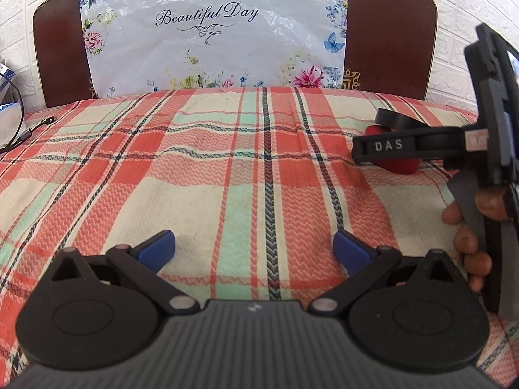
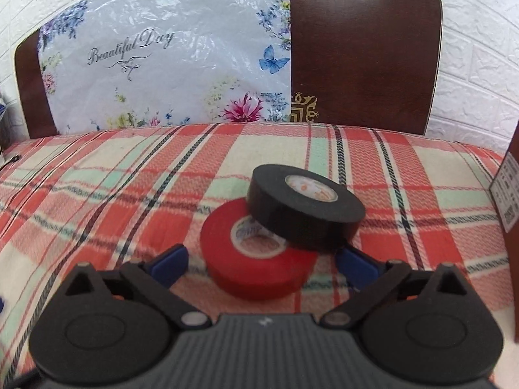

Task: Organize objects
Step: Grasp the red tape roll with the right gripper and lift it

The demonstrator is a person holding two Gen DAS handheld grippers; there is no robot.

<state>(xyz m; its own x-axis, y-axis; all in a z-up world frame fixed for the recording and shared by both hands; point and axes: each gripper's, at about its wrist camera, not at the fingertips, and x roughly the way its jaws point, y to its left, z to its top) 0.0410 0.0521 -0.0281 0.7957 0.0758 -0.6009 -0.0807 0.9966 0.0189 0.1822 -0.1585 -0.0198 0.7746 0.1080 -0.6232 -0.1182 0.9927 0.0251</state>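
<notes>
A red tape roll [image 2: 259, 259] lies flat on the plaid cloth [image 2: 113, 194]. A black tape roll [image 2: 305, 207] leans tilted on its far right rim. My right gripper [image 2: 262, 265] is open, with a blue pad on each side of the red roll and a small gap at both. In the left wrist view the red roll [image 1: 400, 166] shows behind the right gripper's near finger [image 1: 386, 146], with the black roll [image 1: 394, 118] above it. My left gripper [image 1: 256, 249] is open over bare cloth, with nothing between its pads.
A floral plastic bag [image 1: 211, 32] leans on a dark wooden headboard [image 1: 389, 32] at the back. A cable [image 1: 35, 126] and a device lie at the far left. A brown labelled box [image 2: 511, 201] stands at the right edge. A person's fingers [image 1: 467, 240] hold the right gripper's handle.
</notes>
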